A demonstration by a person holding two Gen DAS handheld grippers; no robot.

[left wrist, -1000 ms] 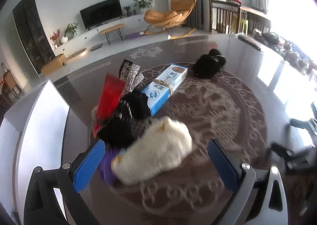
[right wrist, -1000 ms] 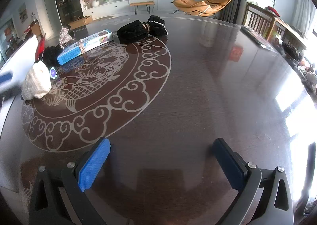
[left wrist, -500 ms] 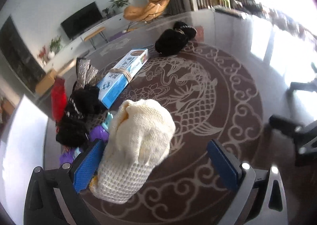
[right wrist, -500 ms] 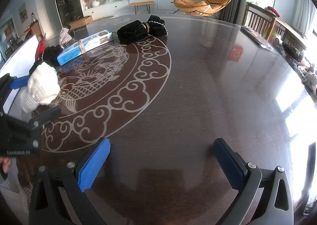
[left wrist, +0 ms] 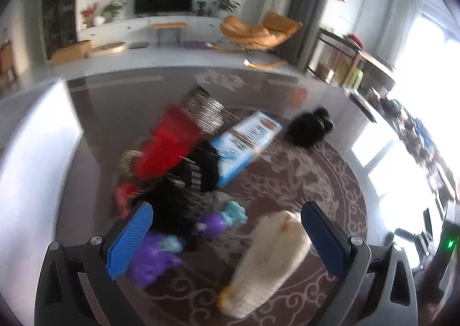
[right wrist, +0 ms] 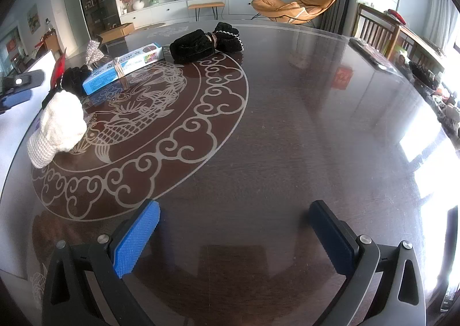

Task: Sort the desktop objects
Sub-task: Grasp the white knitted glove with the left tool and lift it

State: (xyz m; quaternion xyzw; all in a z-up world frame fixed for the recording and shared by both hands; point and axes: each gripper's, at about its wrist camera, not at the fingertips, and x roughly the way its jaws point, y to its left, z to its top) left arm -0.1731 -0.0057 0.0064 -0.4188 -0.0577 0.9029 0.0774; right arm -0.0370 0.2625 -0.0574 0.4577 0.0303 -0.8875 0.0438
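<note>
Dark dining table [right wrist: 287,125], dragon inlay. Cream knit hat [left wrist: 270,257] lies beside my left gripper [left wrist: 227,237], jaws wide, empty; right gripper [right wrist: 235,237] likewise. Step: picking. Next, probably: centre, close on hat.

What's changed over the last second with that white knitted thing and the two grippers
The left gripper swung its view across the pile, and the cream knitted item shifted off the heap's edge onto the patterned table, now lying free by the right finger, jaws open. The blue box, black bundle and open right gripper stayed put.
</note>
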